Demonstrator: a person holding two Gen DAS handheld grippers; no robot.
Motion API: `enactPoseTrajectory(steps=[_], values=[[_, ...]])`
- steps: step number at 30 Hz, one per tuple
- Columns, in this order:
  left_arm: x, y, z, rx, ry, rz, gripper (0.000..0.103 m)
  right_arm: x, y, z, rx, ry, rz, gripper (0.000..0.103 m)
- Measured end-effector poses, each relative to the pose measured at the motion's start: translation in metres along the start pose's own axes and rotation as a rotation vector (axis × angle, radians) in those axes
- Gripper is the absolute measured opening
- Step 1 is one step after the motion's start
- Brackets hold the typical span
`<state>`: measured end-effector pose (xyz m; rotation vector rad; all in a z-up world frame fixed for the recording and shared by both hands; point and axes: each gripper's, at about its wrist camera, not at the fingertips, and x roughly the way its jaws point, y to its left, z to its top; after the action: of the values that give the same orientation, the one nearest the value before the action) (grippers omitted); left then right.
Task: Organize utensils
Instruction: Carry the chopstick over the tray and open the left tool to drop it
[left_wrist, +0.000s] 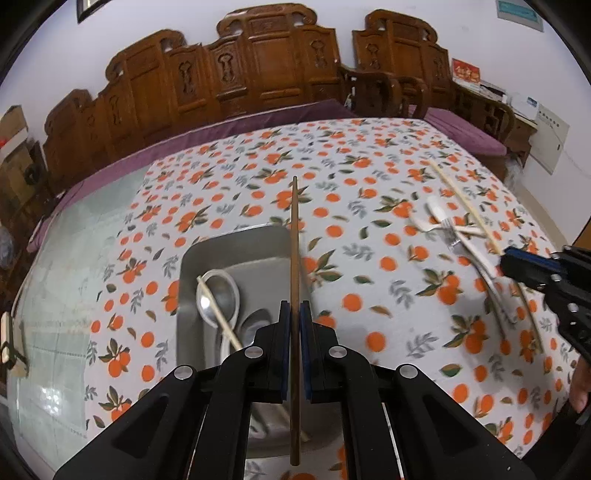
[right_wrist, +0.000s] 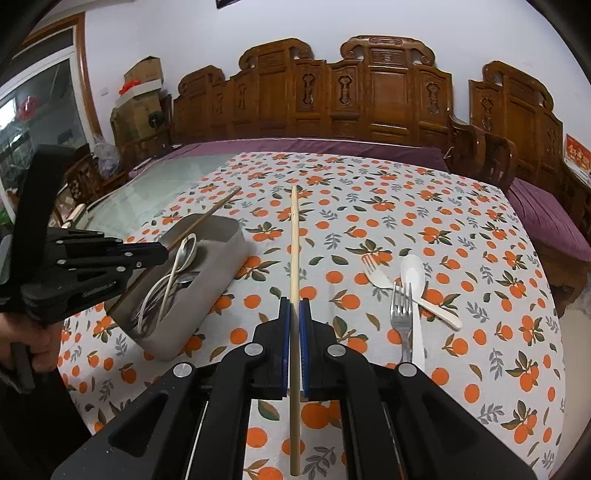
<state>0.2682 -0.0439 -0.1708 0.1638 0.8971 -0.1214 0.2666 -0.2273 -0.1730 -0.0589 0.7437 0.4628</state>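
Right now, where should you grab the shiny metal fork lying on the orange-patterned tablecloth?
Grip the shiny metal fork by its narrow handle, coming straight down from above. It lies flat beside the white plastic spoon, so the fingers should straddle the handle's width, clear of the tines.

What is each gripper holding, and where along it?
Left gripper clamps a dark chopstick near mid-length; right gripper clamps a pale chopstick, also near mid-length.

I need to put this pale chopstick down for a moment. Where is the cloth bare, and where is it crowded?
Bare: the tablecloth between the grey tray and the metal fork, and the far stretch toward the purple cushion. Crowded: the forks and white spoon crossing at right, and the tray, already holding spoons.
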Motion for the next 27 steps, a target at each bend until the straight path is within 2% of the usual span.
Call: enactPoseTrajectory(steps=[13, 27], values=[[0.031, 0.033, -0.018, -0.035, 0.058, -0.009, 0.004, 0.005, 0.004, -0.002, -0.019, 0.02, -0.003, 0.006], [0.052, 0.039, -0.036, -0.046, 0.099, -0.058, 0.005, 0.013, 0.013, -0.008, -0.03, 0.046, -0.005, 0.006]])
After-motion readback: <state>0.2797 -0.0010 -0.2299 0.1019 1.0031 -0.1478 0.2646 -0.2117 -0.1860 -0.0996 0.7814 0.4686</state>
